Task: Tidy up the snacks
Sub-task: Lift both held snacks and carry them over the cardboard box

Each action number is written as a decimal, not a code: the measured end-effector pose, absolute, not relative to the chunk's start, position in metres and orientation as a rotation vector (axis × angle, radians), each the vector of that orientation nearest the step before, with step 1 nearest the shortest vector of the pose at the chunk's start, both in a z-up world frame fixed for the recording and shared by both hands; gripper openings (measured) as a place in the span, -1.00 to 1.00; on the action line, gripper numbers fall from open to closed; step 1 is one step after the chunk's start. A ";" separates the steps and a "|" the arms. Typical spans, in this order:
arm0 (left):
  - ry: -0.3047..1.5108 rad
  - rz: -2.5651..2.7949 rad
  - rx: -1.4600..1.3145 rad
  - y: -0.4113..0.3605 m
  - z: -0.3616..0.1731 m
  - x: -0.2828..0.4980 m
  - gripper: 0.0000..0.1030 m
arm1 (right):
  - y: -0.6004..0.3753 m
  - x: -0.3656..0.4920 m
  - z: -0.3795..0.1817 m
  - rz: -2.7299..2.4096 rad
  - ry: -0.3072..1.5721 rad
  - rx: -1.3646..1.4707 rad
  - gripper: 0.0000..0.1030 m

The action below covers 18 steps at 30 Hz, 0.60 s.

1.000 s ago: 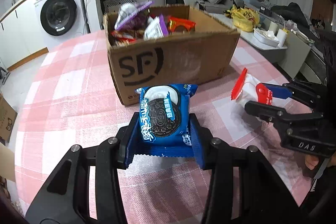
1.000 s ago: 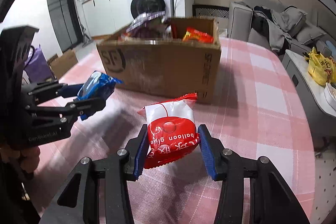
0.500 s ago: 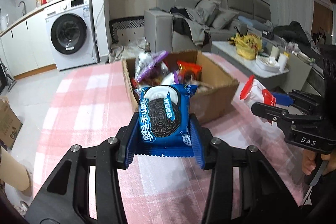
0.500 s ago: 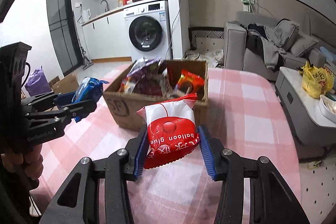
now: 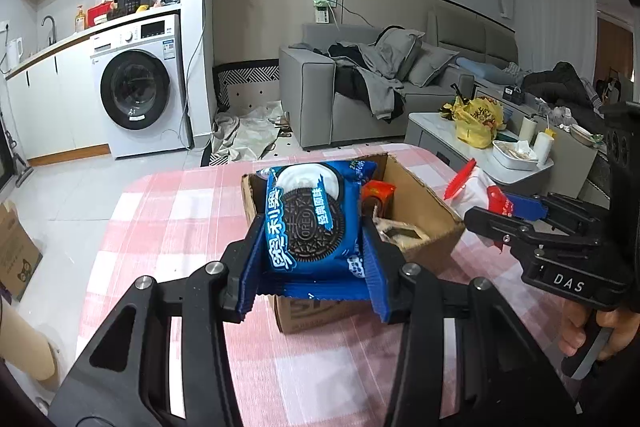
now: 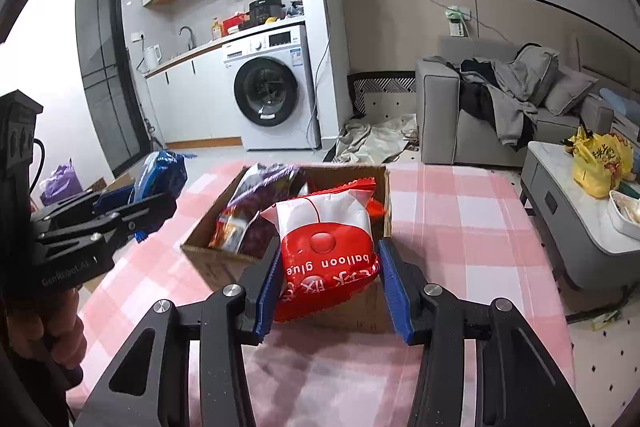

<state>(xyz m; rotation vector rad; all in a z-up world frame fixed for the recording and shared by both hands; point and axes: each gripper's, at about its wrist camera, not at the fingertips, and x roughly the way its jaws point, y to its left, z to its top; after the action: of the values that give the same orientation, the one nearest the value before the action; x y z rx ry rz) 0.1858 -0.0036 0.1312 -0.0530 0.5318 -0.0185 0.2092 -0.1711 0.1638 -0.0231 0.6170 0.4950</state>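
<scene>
A pink checked cloth covers the bench (image 5: 168, 211), where an open corrugated cardboard box (image 6: 208, 259) holds crinkly wrappers half hidden behind the glossy blue cookie packet (image 5: 308, 223) clamped in the left claw (image 5: 310, 279) and the puffy red-and-white pouch (image 6: 328, 247) clamped in the right claw (image 6: 330, 295), both above it.

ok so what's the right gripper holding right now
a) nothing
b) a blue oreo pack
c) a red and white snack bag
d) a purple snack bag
c: in the right wrist view the right gripper is clamped on the red and white snack bag; the blue oreo pack is in the left gripper.
</scene>
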 end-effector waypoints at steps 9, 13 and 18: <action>0.550 -0.049 -0.049 -0.003 0.123 0.243 -0.19 | -0.164 0.243 0.160 0.465 0.611 0.028 -0.09; 0.558 -0.061 -0.034 -0.011 0.113 0.273 -0.19 | -0.160 0.261 0.151 0.460 0.632 0.045 -0.09; 0.572 -0.077 -0.030 -0.017 0.096 0.300 -0.19 | -0.152 0.276 0.141 0.484 0.649 0.045 -0.09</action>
<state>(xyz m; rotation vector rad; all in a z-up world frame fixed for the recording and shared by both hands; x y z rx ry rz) 0.3004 -0.0170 0.0962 -0.0299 0.5717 -0.0768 0.2762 -0.1524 0.1412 0.0450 0.6488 0.4839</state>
